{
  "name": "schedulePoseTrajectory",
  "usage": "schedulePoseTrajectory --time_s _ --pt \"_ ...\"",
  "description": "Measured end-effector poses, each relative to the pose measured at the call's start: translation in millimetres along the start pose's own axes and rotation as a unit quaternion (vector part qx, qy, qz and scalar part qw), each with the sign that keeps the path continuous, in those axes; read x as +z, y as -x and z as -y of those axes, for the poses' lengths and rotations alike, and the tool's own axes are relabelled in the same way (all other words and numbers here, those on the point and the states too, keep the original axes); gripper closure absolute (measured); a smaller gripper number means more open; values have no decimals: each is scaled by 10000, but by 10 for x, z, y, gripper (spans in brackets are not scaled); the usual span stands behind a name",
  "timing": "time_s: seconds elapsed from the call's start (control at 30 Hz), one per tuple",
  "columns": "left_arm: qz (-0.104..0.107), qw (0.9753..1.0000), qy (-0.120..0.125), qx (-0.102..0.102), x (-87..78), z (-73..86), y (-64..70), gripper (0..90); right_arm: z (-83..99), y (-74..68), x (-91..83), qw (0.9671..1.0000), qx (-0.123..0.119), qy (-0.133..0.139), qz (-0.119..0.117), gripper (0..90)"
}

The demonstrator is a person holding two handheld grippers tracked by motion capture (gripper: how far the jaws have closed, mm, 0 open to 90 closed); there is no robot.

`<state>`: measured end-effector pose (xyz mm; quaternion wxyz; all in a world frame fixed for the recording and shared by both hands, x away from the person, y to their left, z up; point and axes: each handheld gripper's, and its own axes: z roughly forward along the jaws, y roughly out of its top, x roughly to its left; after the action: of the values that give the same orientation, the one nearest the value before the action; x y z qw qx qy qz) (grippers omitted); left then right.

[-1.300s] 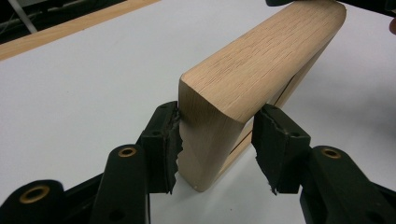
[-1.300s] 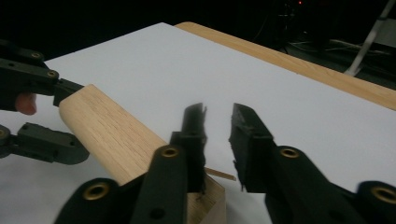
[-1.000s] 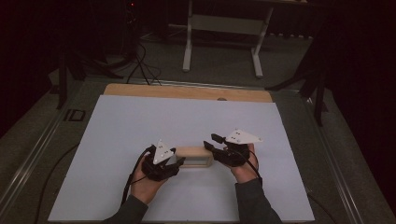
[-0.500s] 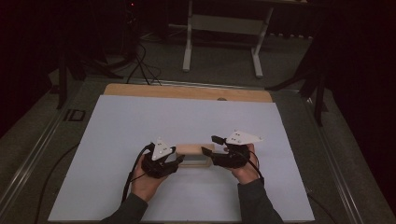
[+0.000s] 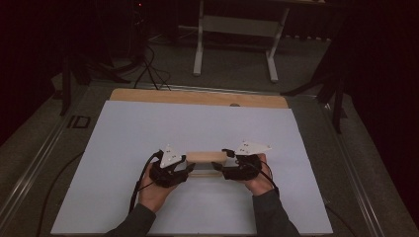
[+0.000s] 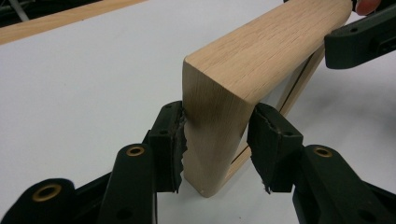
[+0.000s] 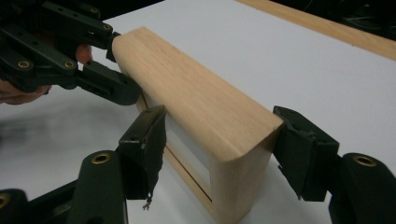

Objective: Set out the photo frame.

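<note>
Gripping a pale, rounded-edge wooden frame block (image 5: 206, 158) by its two short ends, we have it near the front middle of the white-covered desk (image 5: 123, 138), its lower edge seemingly resting on the sheet. Our left gripper (image 6: 215, 140) has its jaws pressed against both faces of one end post; our right gripper (image 7: 217, 151) flanks the other end, one pad touching, the other close against the wood. We judge the piece stiff, fairly light, and smooth enough to slip under a loose pinch. The solid end posts are the place to hold; the thin inset panel looks easier to mark.
</note>
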<state>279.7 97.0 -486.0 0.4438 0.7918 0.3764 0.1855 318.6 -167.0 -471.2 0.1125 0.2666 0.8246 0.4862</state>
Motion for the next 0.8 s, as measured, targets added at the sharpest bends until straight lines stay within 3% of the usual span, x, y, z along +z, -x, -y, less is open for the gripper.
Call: schedulePoseTrajectory --time_s 0.67,0.8 --pt "64 10000 -28 3 13 6 -13 560 77 55 34 9995 -141 -278 -50 437" --pt "79 10000 -32 12 11 5 -17 561 80 70 23 9995 -151 -280 -1 498"
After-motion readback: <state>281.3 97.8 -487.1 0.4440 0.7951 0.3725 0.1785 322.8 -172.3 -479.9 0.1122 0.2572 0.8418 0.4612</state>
